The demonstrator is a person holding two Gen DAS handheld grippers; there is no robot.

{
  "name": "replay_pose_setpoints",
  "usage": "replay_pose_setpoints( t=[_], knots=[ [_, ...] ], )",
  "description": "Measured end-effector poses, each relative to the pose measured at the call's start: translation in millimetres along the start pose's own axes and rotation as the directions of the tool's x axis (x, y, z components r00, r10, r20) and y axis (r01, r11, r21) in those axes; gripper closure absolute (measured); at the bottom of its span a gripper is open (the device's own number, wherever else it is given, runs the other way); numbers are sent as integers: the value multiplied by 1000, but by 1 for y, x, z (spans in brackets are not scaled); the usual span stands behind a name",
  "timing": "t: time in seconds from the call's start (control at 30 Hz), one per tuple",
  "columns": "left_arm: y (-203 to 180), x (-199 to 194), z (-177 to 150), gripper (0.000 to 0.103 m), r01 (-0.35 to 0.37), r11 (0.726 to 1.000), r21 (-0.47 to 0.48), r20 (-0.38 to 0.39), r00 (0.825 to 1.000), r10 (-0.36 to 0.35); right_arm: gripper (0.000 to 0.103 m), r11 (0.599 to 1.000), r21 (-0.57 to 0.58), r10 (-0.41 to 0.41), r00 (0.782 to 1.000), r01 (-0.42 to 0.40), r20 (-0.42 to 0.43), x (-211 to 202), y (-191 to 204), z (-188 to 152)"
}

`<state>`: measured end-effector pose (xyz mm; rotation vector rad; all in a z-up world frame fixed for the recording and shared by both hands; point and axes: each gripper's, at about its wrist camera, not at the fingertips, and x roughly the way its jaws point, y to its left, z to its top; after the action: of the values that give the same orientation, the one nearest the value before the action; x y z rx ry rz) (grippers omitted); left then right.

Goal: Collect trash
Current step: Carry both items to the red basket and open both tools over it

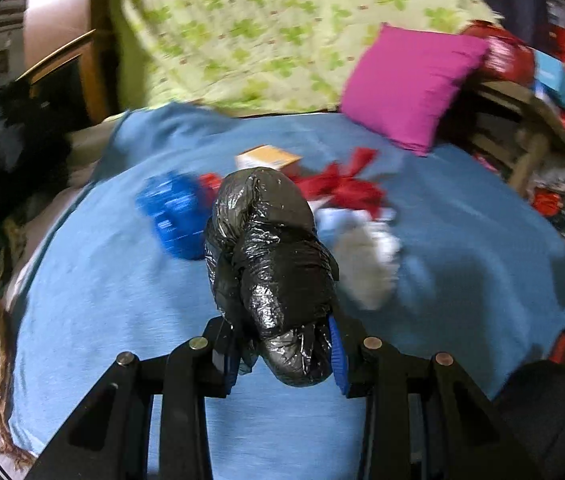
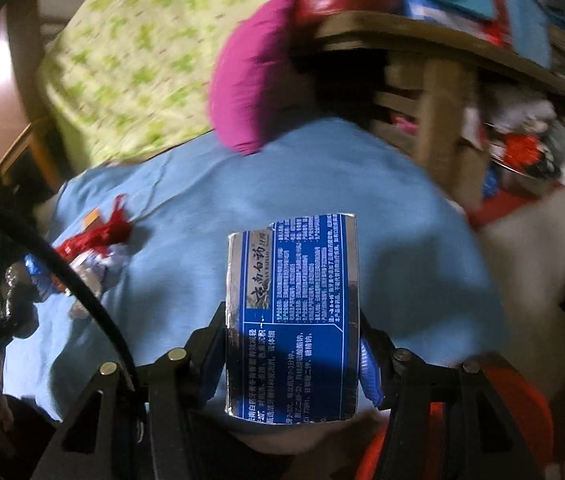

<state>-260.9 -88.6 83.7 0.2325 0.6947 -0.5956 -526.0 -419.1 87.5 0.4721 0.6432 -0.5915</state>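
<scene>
The left claw (image 1: 282,354) is clamped on a bunched black rubbish bag (image 1: 270,264), held above the blue blanket (image 1: 102,300) that covers the bed. The right claw (image 2: 292,354) is clamped across a blue and silver toothpaste box (image 2: 294,320), which stands up between its blue pads. So one piece of trash is picked up and, I judge, on its way to the bag; the next move calls for the bag's mouth to be found and spread, since it looks wadded shut here, and both claws are occupied. More trash waits in the middle of the blanket: a crumpled blue wrapper (image 1: 172,216), a red wrapper (image 1: 342,184), a small orange and white box (image 1: 268,156) farther off, and white crumpled paper (image 1: 366,264) to the right. The near stretch of blanket is open and offers room to work. On the far right a magenta pillow (image 1: 410,84) leans by a cluttered wooden shelf (image 2: 434,44), whose hard edge is worth keeping clear of; the blanket's left edge drops away beside dark clutter.
</scene>
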Motion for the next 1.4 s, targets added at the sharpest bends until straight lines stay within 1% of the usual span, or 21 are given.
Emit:
replay_pose_setpoints(
  t=[0.17, 0.27, 0.37, 0.47, 0.53, 0.57, 0.6, 0.7, 0.87, 0.93, 1.1, 1.2, 1.27, 1.33, 1.4],
  knots=[
    [-52, -20, 5, 65, 90, 992, 92, 23, 995, -92, 44, 994, 94, -69, 997, 64, 42, -40, -56, -8],
    [-85, -33, 9, 65, 156, 977, 147, 29, 986, -162, 44, 987, 123, -110, 993, 104, 44, -59, -83, -19],
    [-120, -45, 9, 65, 218, 955, 203, 25, 973, -228, 44, 980, 133, -153, 988, 148, 31, -73, -104, -33],
    [-154, -55, 7, 65, 285, 922, 261, 5, 955, -296, 44, 973, 158, -173, 985, 170, 3, -77, -123, -48],
    [-181, -60, 3, 65, 346, 889, 301, -24, 934, -355, 44, 967, 177, -183, 983, 184, -21, -78, -137, -61],
    [-190, -62, 1, 65, 363, 877, 316, -31, 928, -372, 44, 964, 183, -188, 982, 191, -33, -79, -142, -68],
    [-205, -66, -2, 65, 386, 856, 345, -38, 917, -398, 44, 962, 187, -196, 980, 201, -47, -78, -147, -76],
    [-233, -75, -10, 65, 439, 811, 386, -69, 891, -449, 44, 955, 209, -195, 977, 210, -91, -74, -157, -97],
    [-268, -77, -20, 65, 499, 757, 421, -127, 859, -495, 44, 945, 241, -187, 970, 221, -156, -66, -167, -127],
    [-282, -75, -23, 65, 515, 738, 436, -153, 850, -503, 43, 942, 244, -189, 966, 230, -179, -61, -170, -135],
    [-317, -70, -32, 65, 560, 689, 459, -215, 823, -526, 43, 939, 252, -186, 961, 235, -203, -57, -176, -147],
    [-332, -66, -38, 65, 575, 672, 467, -243, 814, -528, 43, 934, 263, -190, 960, 241, -205, -59, -180, -150],
    [-342, -61, -41, 65, 586, 657, 475, -265, 807, -528, 40, 930, 264, -199, 955, 255, -219, -58, -183, -150],
    [-348, -60, -45, 65, 599, 642, 478, -283, 798, -533, 39, 925, 268, -209, 950, 270, -233, -56, -182, -150],
    [-354, -58, -48, 65, 613, 630, 477, -303, 787, -537, 39, 925, 268, -212, 951, 270, -225, -56, -184, -149]
  ],
)
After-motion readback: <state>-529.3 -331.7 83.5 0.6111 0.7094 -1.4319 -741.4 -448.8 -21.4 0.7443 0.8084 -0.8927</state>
